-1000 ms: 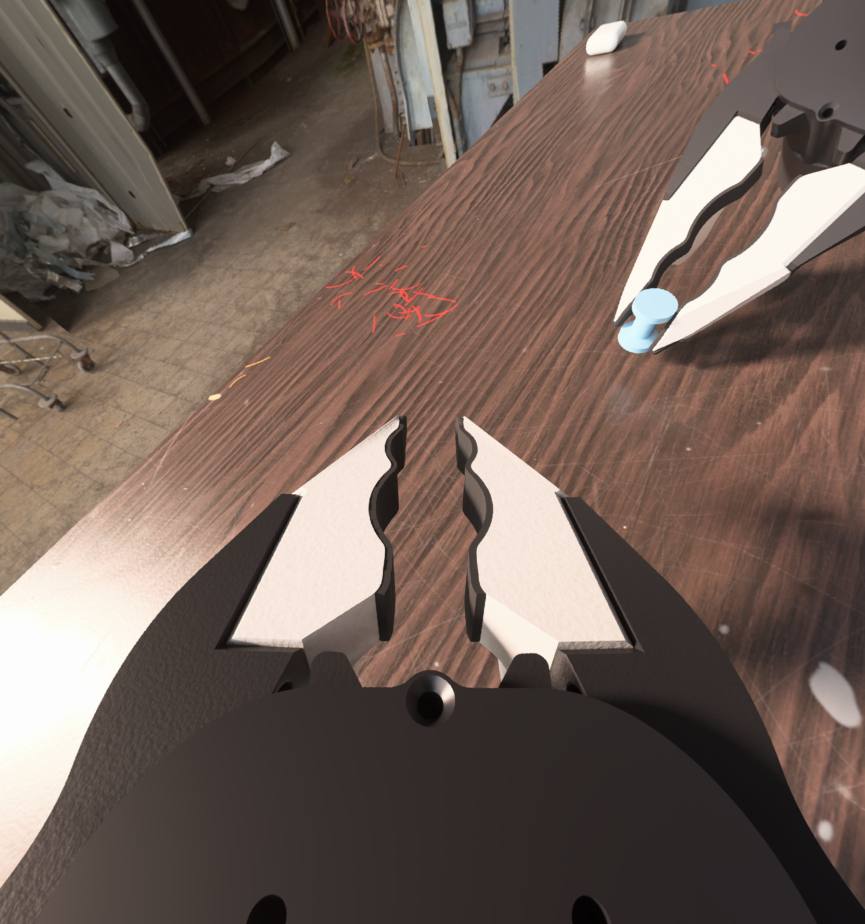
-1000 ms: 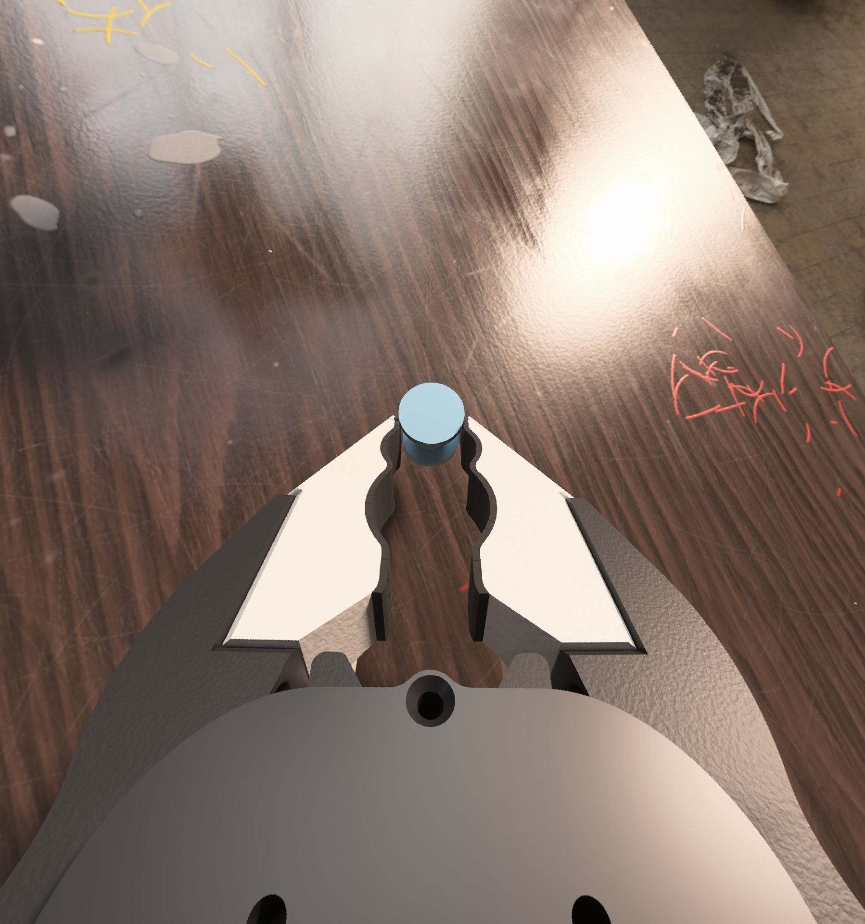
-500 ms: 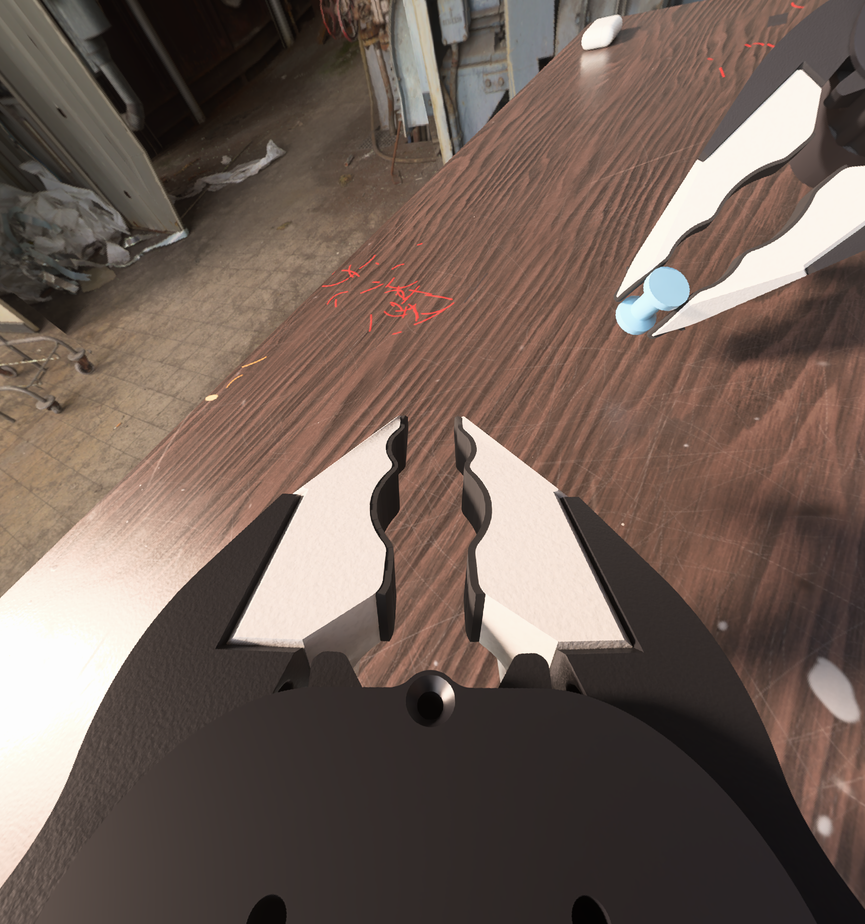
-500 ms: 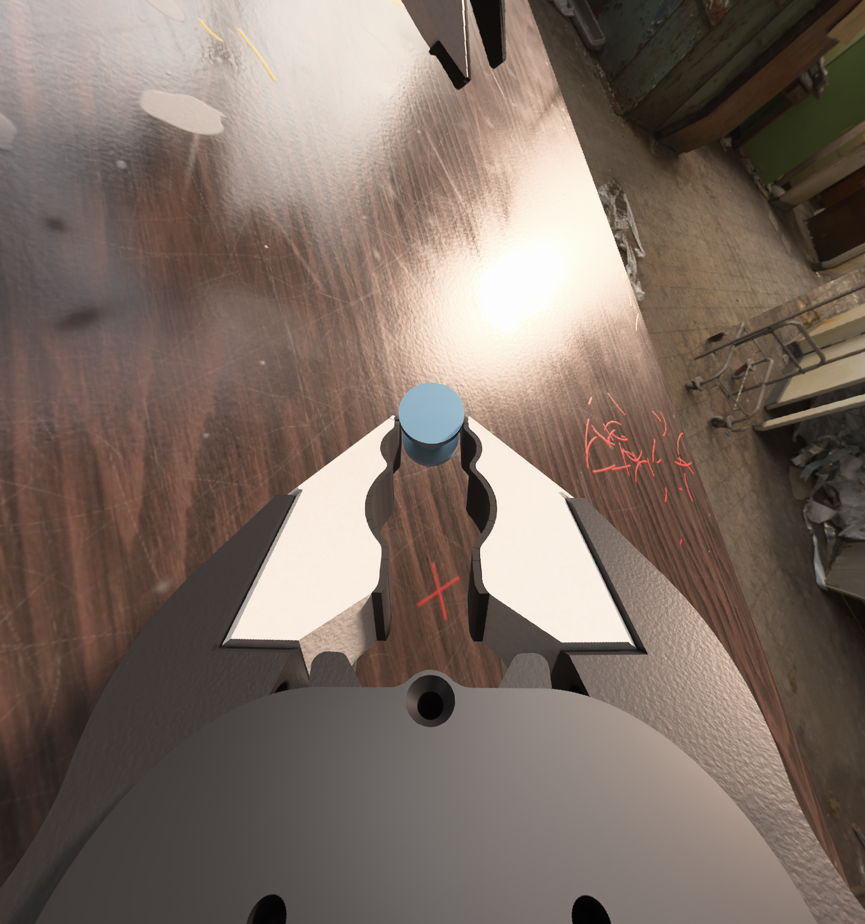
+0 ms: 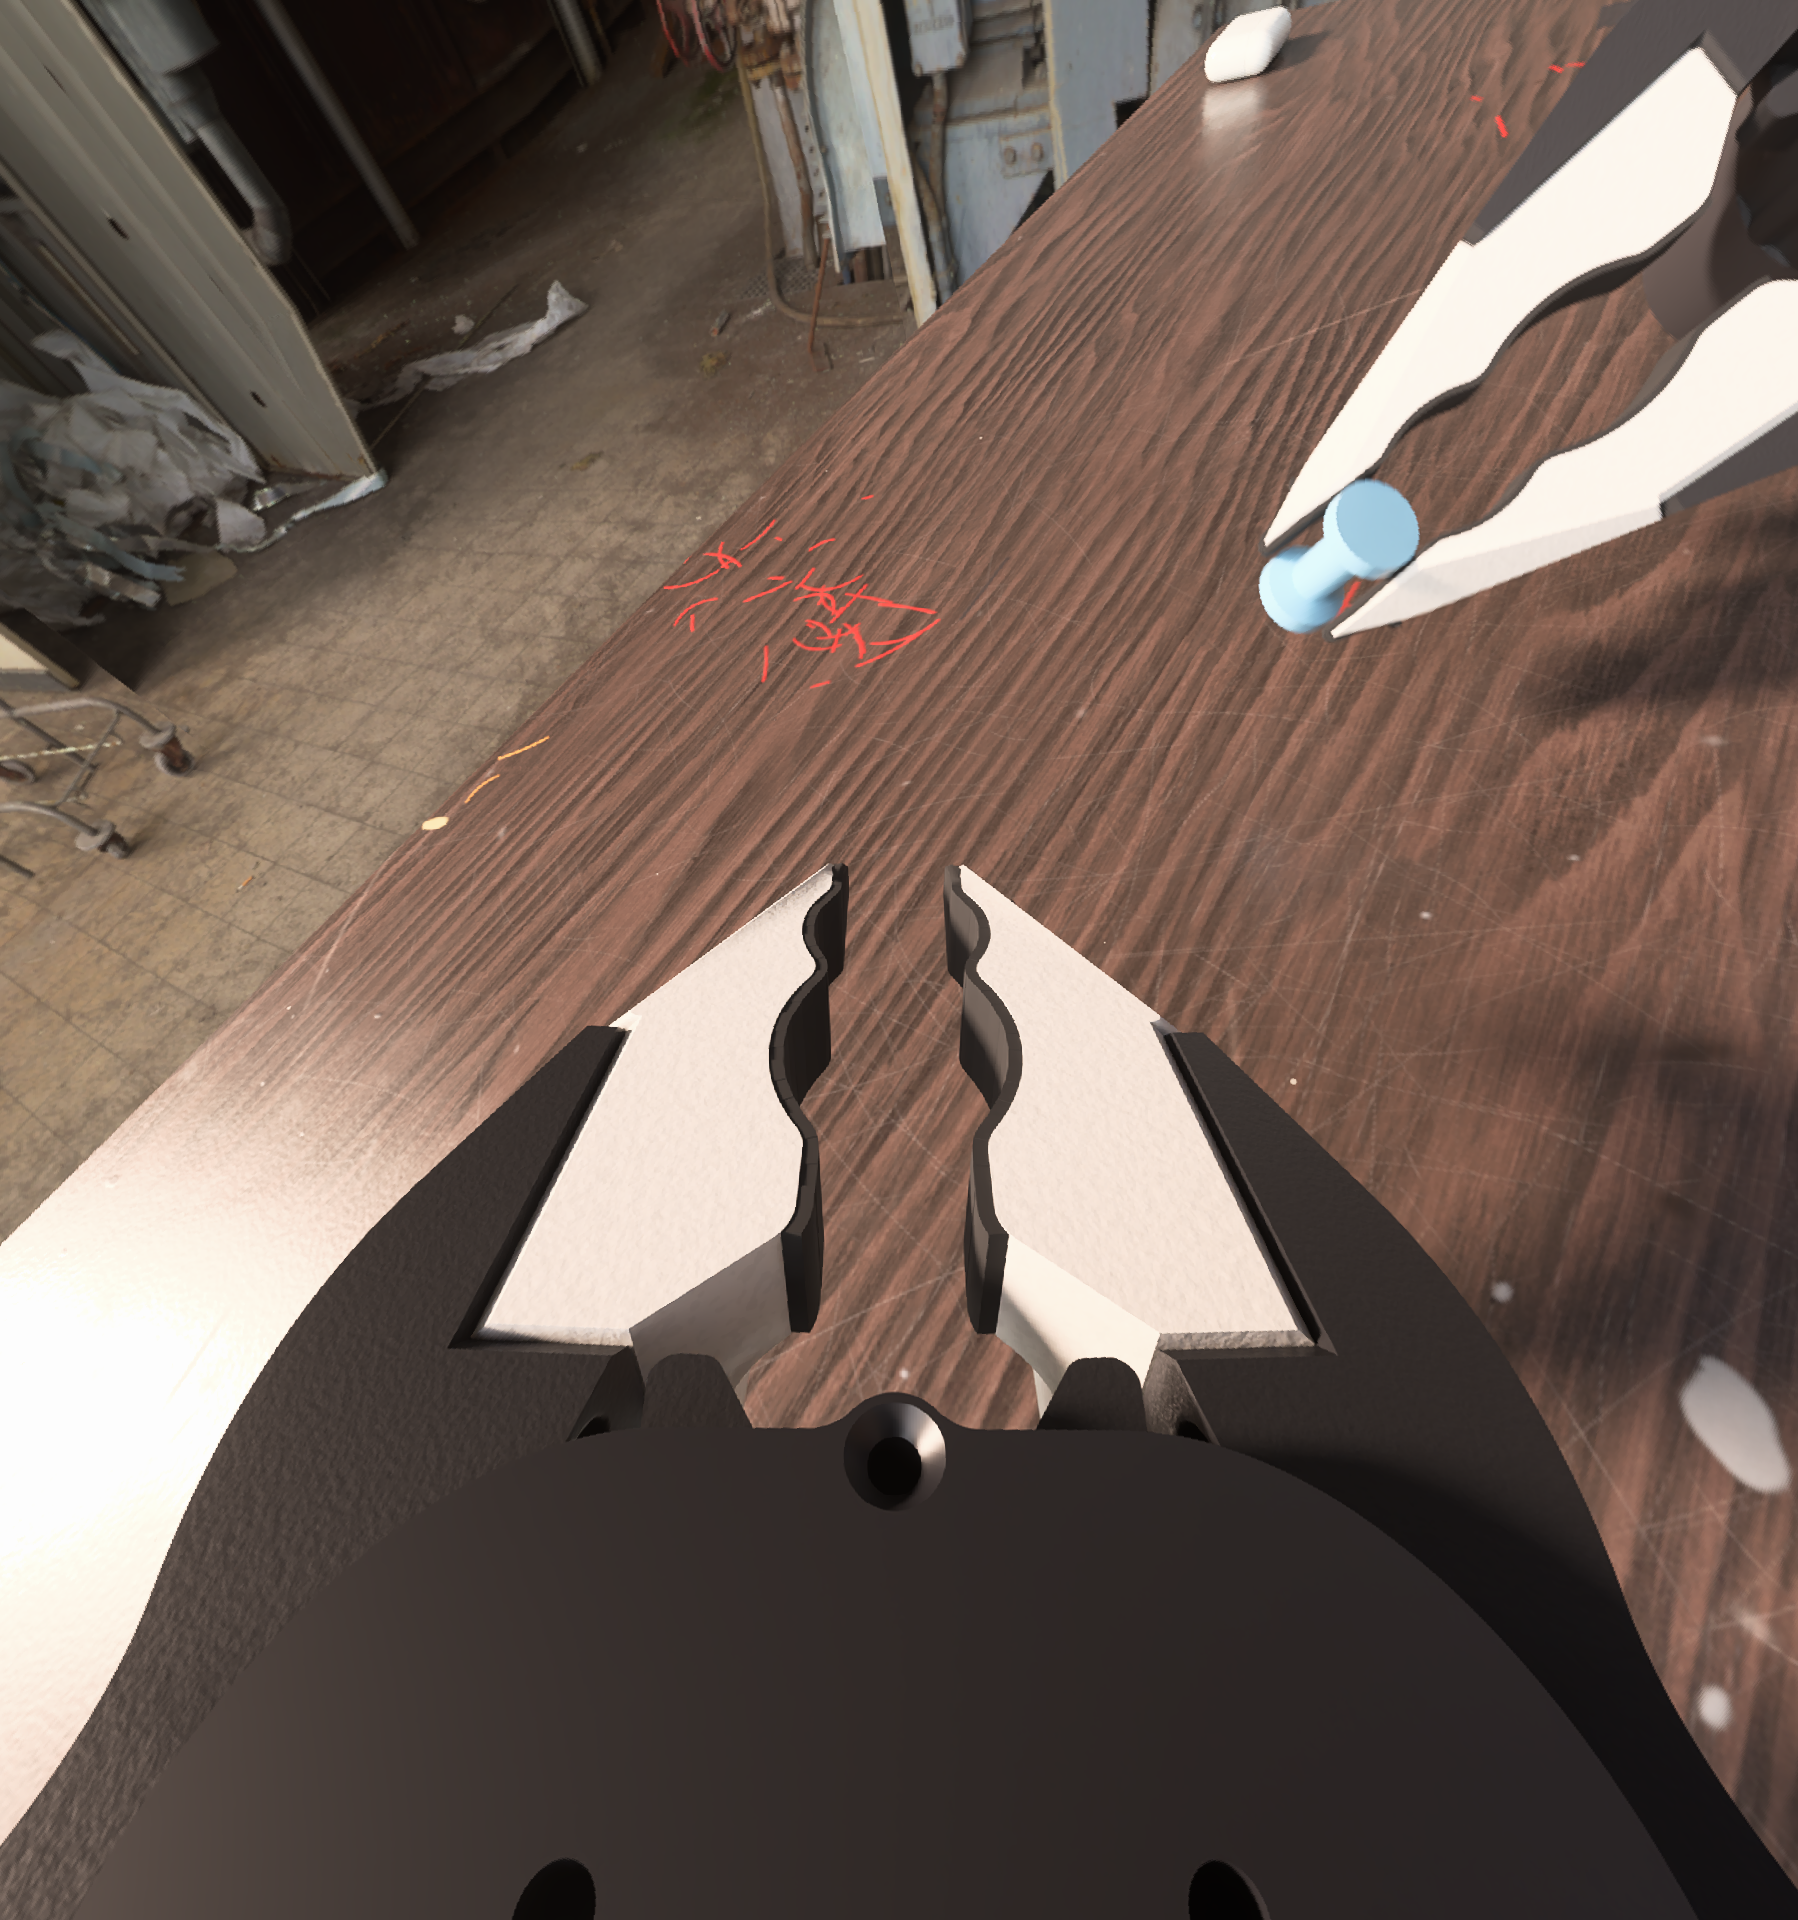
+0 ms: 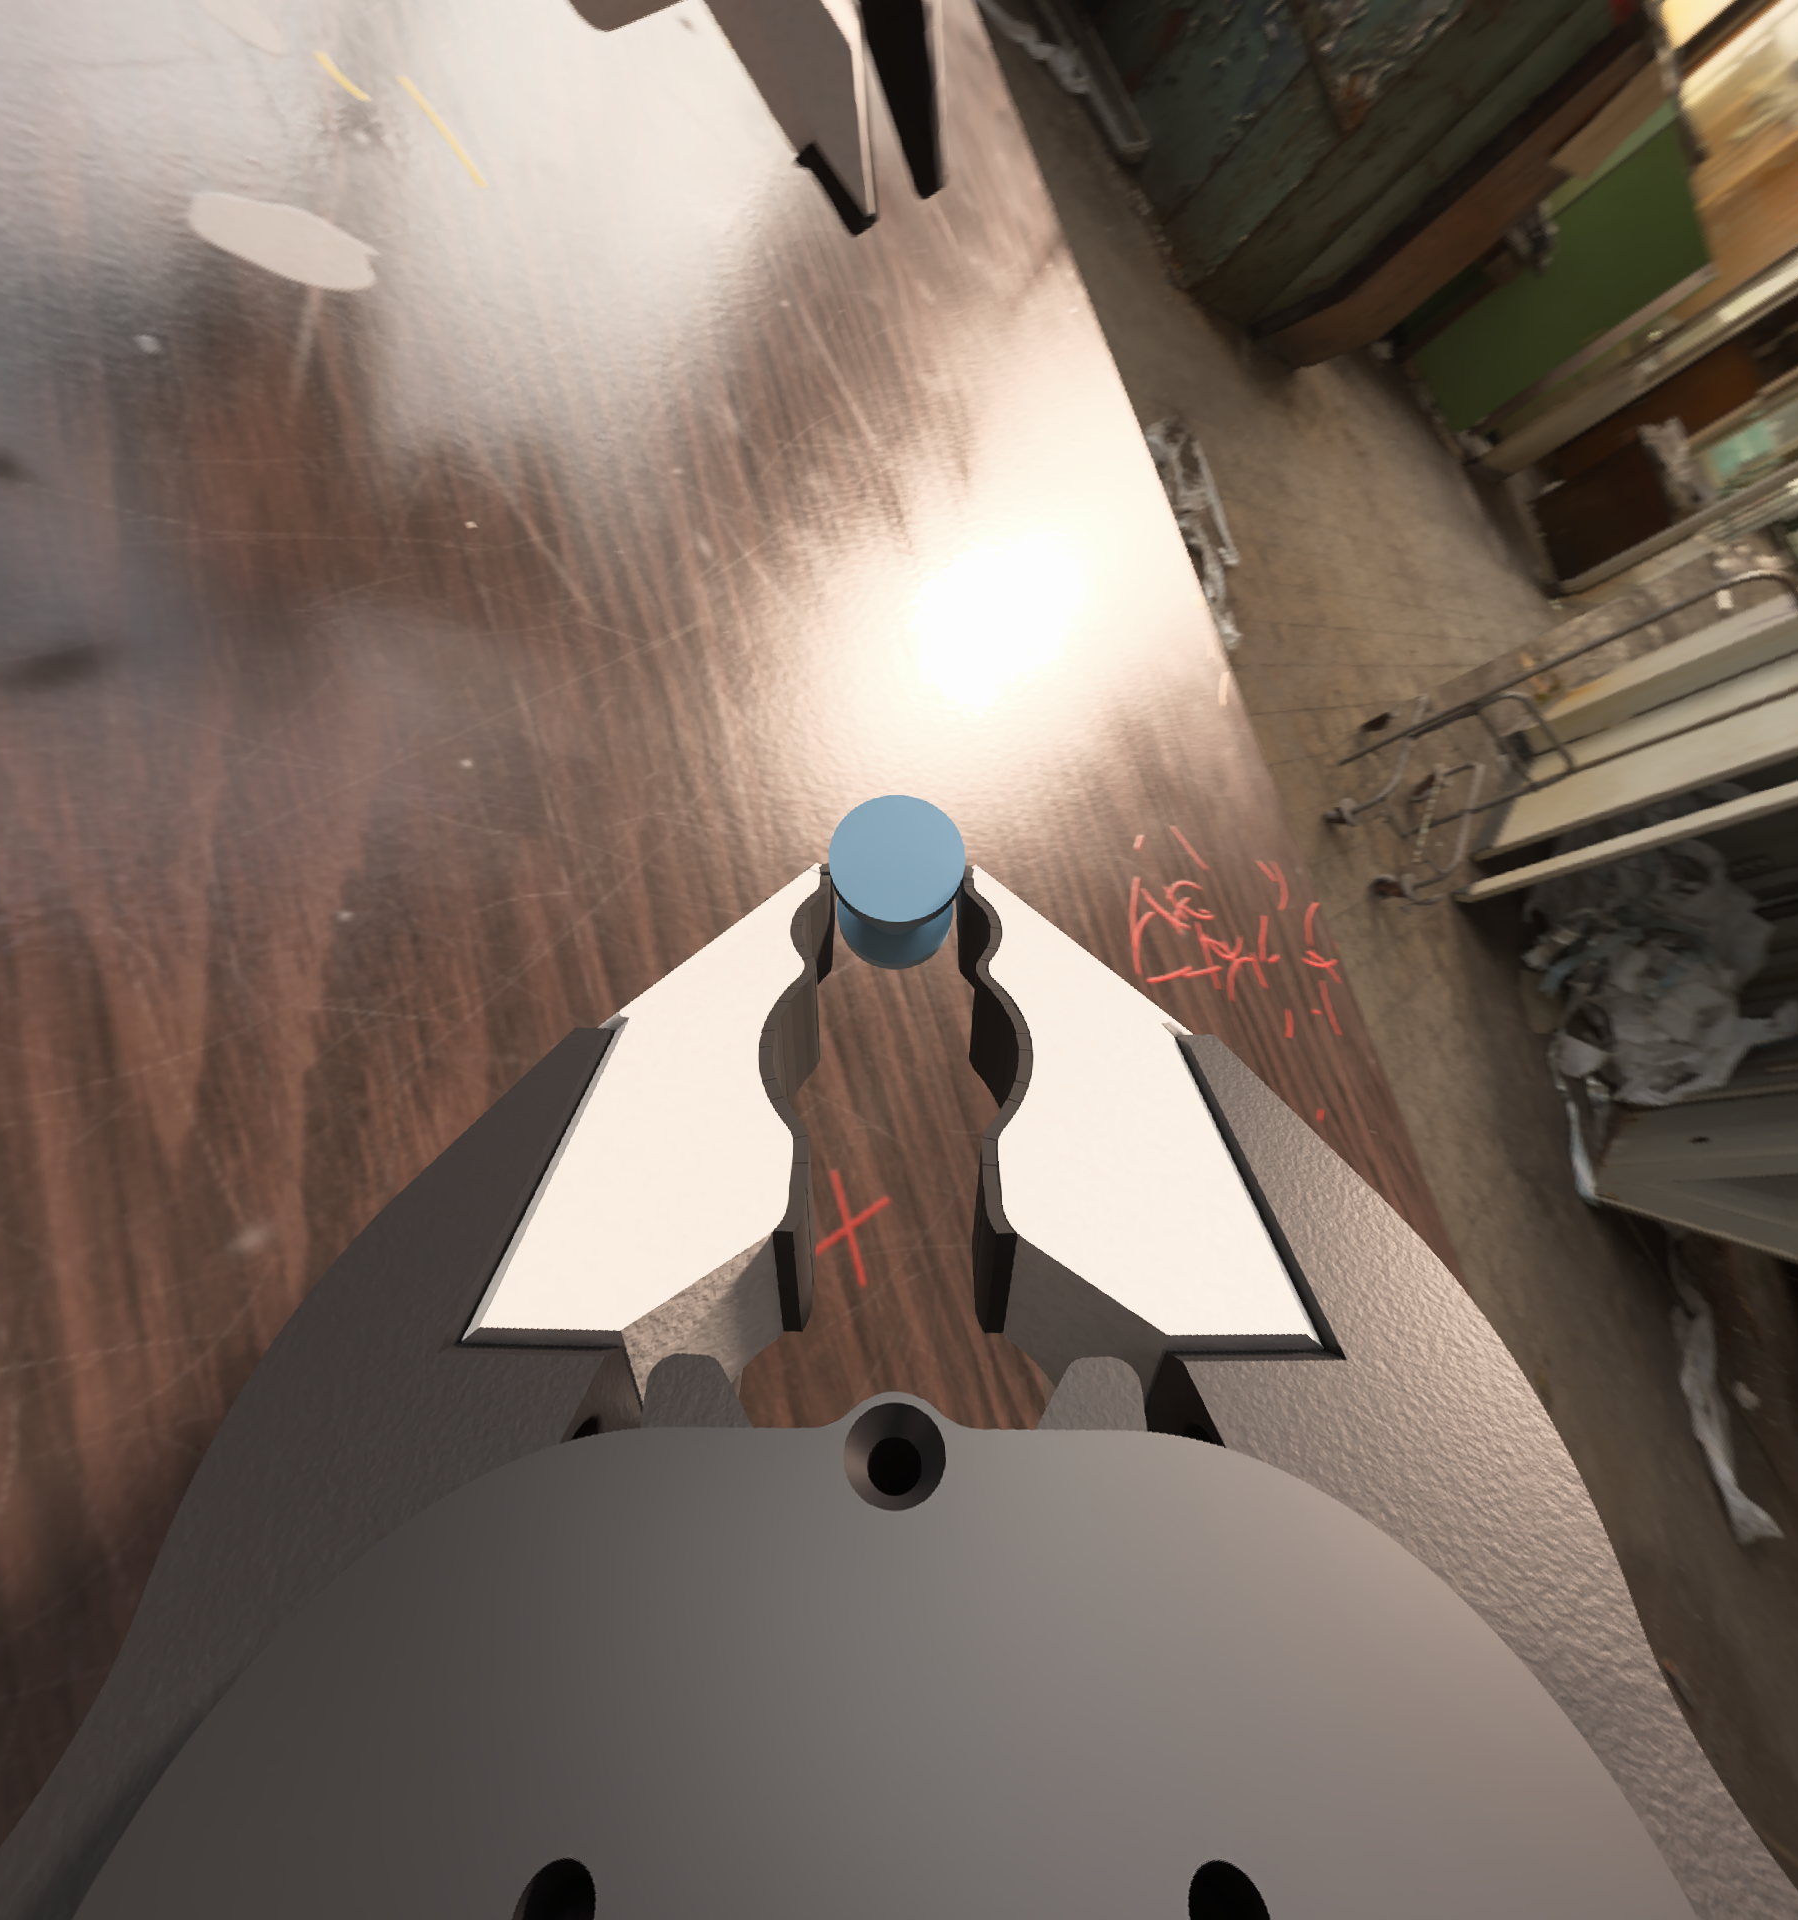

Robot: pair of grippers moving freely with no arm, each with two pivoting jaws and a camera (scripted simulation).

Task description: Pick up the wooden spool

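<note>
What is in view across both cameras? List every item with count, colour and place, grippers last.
spool: one, light blue, clamped at the right gripper's fingertips, above the table.
table: one, dark brown wood grain, under both grippers.
red scribbles: one cluster, red, on the table near its edge.
red cross: one, red, on the table below the right gripper.
white block: one, white, far end of the table.
pale patches: several, off-white, on the table.
crumpled sheets: a heap, grey-white, on the floor.
metal cart: one, grey, on the floor.
left gripper: one, dark with white fingers, narrow empty gap.
right gripper: one, grey with white fingers, holding the spool.
</note>
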